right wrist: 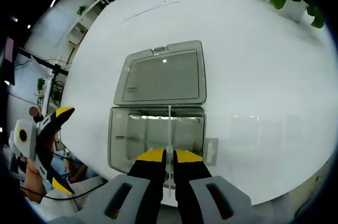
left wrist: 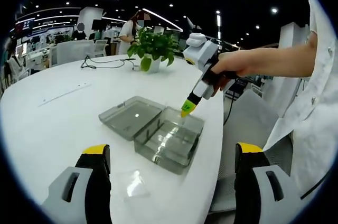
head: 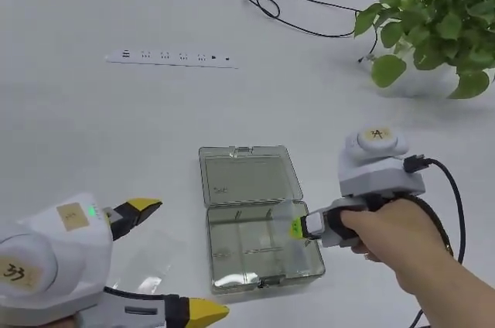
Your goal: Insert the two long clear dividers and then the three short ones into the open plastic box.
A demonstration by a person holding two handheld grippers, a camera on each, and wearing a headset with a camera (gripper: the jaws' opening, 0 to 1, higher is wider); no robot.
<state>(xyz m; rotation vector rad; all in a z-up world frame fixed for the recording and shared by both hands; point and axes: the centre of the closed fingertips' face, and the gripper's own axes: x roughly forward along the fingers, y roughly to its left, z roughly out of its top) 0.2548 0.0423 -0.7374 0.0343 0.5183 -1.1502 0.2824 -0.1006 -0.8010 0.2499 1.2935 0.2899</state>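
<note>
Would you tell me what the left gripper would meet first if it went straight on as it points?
Probably the clear divider lying flat on the table, then the open plastic box beyond; depth is uncertain.

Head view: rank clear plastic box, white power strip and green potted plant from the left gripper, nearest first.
1. Clear plastic box, just right of the left gripper.
2. White power strip, straight ahead.
3. Green potted plant, far right corner.

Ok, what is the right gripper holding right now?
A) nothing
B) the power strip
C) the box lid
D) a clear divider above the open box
D: the right gripper has its jaws shut on a thin clear divider held over the open plastic box.
</note>
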